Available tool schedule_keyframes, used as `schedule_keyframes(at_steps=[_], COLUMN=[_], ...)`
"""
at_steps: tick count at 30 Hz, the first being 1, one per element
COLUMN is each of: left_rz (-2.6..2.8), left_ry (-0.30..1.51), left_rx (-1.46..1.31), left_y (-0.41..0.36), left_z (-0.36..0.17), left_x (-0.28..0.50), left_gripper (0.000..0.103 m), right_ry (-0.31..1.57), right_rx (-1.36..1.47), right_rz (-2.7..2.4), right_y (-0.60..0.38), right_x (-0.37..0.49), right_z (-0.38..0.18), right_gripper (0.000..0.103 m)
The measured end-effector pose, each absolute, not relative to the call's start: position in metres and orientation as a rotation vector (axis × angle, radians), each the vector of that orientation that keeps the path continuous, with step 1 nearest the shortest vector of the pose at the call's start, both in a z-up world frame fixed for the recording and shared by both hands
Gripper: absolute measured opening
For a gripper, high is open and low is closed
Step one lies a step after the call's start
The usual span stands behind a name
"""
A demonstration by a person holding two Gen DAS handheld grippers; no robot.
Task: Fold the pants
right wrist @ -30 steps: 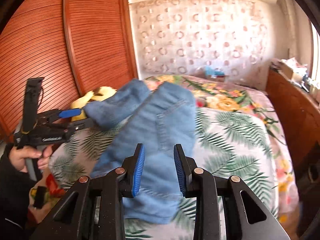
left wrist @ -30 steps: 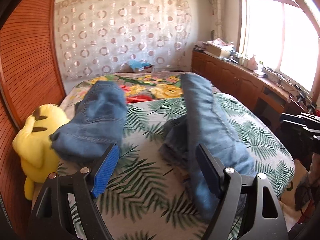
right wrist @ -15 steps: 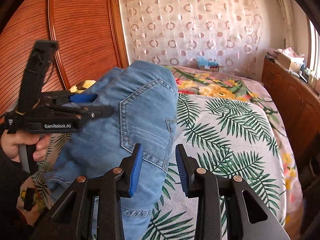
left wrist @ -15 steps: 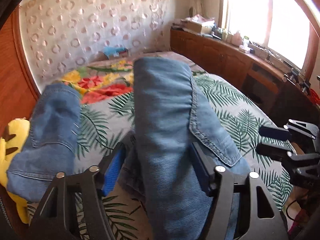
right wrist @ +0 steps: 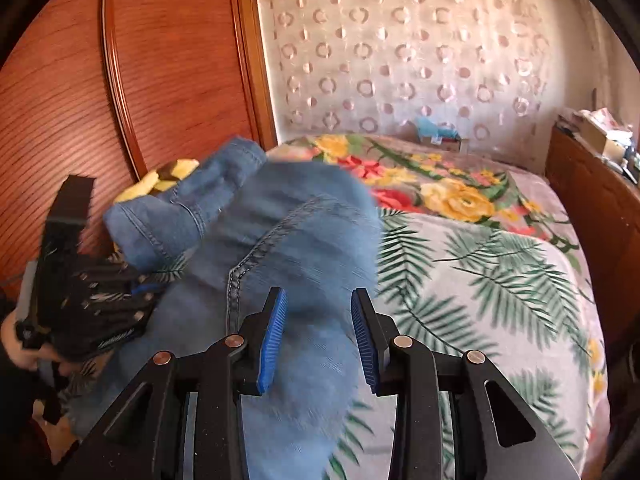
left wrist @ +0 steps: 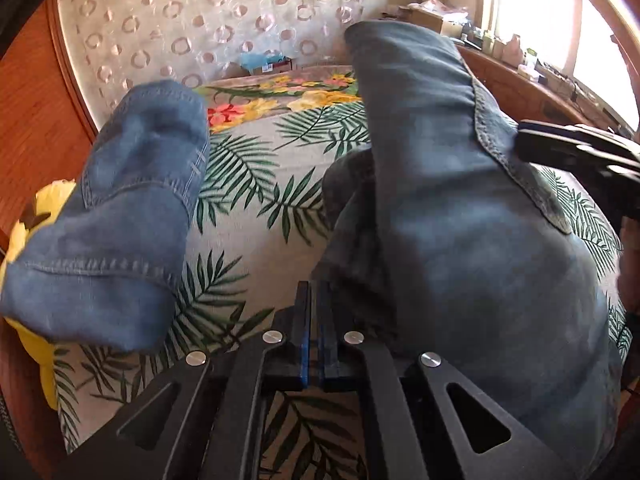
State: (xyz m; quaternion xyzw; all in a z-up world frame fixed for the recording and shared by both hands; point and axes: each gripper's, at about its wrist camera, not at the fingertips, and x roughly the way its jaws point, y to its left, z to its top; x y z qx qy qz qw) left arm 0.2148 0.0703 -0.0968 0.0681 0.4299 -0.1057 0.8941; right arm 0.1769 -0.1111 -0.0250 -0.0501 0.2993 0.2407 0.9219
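Note:
Blue denim pants (left wrist: 460, 208) lie on the leaf-print bed. One leg (left wrist: 132, 208) stretches along the left side, the other part bunches up on the right. My left gripper (left wrist: 314, 312) is shut at the near left edge of the bunched denim; whether cloth is pinched between its pads is hidden. My right gripper (right wrist: 318, 336) is open, its blue pads on either side of the raised denim (right wrist: 296, 240). The right gripper also shows at the right edge of the left wrist view (left wrist: 576, 148), and the left gripper (right wrist: 92, 300) at the left of the right wrist view.
A yellow plush toy (left wrist: 28, 232) lies at the bed's left edge by the wooden wardrobe (right wrist: 140, 80). A wooden counter (left wrist: 532, 92) with clutter runs along the right under the window. A patterned curtain (right wrist: 420, 60) hangs behind the bed.
My left gripper has closed from wide open and moved in against the bunched denim. My right gripper has moved over the denim, which is now between its open pads.

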Motion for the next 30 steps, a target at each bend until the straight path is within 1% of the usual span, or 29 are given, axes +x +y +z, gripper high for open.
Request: schedule_keyframes(at_steps=[3,8,11,12,13,15,16,17,19,21,26,30], left_rz=[-0.218,-0.217,-0.229,-0.238,-0.245,-0.269,-0.277,-0.285,-0.286,-0.29,-0.29,-0.292], left_ry=[0.862,0.802,0.788,0.781,0.777,0.765,0.764,0.765,0.77,0.787,0.827,0.845], left_rx=[0.125,0.086,0.073,0.073,0.073,0.071,0.067,0.064,0.061,0.07,0.1,0.093], left_y=[0.075,0.078,0.081,0.078,0.077,0.072,0.073,0.07,0.067,0.061,0.053,0.054], left_z=[-0.088,-0.061,-0.052,-0.049,-0.047,-0.044,-0.044,-0.044,-0.045,-0.049,-0.065,-0.074], left_x=[0.205,0.193,0.198,0.199,0.201,0.208,0.215,0.219,0.23,0.242,0.264,0.269], left_gripper=[0.003,0.004,0.018,0.03,0.045,0.058,0.066,0.068,0.068,0.068,0.068,0.069], right_ry=[0.648,0.712,0.715,0.714,0.713,0.708,0.695,0.677,0.65,0.668,0.768,0.789], right_rx=[-0.141,-0.107,-0.125,-0.132,-0.132,-0.127,-0.125,-0.13,-0.141,-0.137,-0.11,-0.079], right_rz=[0.491,0.568,0.579,0.578,0.578,0.576,0.567,0.548,0.527,0.508,0.536,0.568], right_y=[-0.097,-0.086,-0.084,-0.085,-0.087,-0.093,-0.098,-0.103,-0.112,-0.121,-0.13,-0.128], right_x=[0.194,0.209,0.216,0.217,0.217,0.219,0.218,0.217,0.217,0.225,0.253,0.268], right_z=[-0.035,-0.042,-0.043,-0.041,-0.039,-0.033,-0.029,-0.024,-0.018,-0.02,-0.039,-0.044], right_gripper=[0.035,0.036,0.036,0.036,0.036,0.036,0.039,0.043,0.059,0.064,0.065,0.068])
